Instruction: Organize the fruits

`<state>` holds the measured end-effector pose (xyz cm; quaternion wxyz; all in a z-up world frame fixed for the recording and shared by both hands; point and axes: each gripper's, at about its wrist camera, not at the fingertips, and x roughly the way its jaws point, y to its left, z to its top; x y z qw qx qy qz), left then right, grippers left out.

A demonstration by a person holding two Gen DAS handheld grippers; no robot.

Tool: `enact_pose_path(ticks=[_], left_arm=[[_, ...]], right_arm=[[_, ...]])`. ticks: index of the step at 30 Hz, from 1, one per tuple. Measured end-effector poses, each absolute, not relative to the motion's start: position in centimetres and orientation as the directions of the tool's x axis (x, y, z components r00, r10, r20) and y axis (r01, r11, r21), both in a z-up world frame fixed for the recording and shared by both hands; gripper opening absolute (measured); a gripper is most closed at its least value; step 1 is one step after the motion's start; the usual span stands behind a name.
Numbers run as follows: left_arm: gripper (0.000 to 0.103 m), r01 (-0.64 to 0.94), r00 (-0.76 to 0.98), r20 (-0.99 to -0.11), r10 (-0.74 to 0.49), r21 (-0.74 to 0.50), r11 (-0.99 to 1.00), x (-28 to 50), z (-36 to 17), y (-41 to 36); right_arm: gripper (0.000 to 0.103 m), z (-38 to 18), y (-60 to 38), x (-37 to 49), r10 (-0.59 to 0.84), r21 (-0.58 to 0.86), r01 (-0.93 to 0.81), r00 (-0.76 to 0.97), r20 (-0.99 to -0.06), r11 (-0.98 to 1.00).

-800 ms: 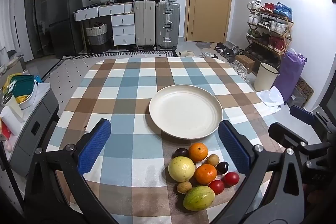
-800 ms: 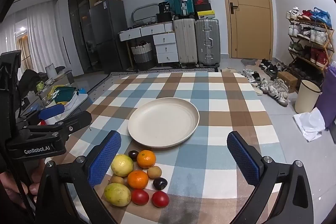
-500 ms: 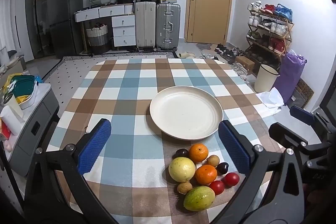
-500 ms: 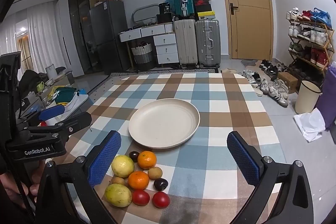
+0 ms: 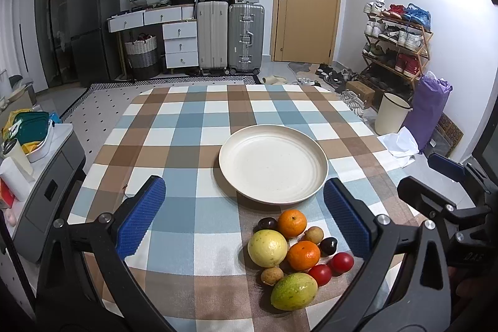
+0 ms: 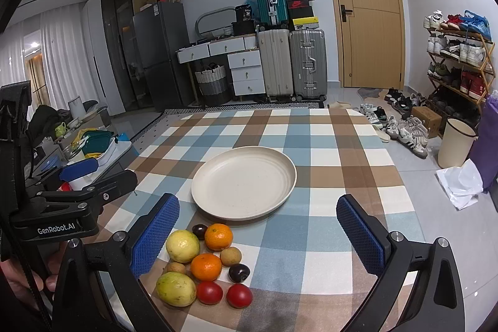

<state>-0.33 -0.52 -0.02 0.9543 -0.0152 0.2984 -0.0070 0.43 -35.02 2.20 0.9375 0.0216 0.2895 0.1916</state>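
A cream plate [image 5: 273,164] [image 6: 244,182] sits empty in the middle of the checked table. Just in front of it lies a cluster of fruit: two oranges [image 5: 291,223] [image 6: 218,236], a yellow round fruit [image 5: 267,248] [image 6: 182,246], a green-yellow mango [image 5: 294,291] [image 6: 176,289], two red tomatoes [image 5: 341,262] [image 6: 239,295], dark plums [image 5: 328,245] and small brown fruits [image 5: 272,275]. My left gripper [image 5: 246,217] is open and empty, above the table's near side, left of the fruit. My right gripper [image 6: 258,235] is open and empty, above the fruit's right side.
The table [image 5: 186,126] is covered by a blue, brown and white checked cloth. A grey cart [image 5: 37,164] with containers stands to the left. A shoe rack [image 5: 398,45], a bin [image 5: 392,114] and a white bag [image 6: 460,185] are on the right.
Both grippers have drifted very slightly; the fruit and plate have not moved. Both stay open.
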Motion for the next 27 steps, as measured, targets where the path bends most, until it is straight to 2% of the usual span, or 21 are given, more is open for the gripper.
enact_pose_path(ticks=[27], left_arm=[[0.102,0.002,0.821,-0.570,-0.022,-0.036,0.999,-0.26,0.03,-0.56]], right_arm=[[0.103,2.11,-35.08,0.39,0.375,0.154,-0.348,0.760,-0.532,0.925]])
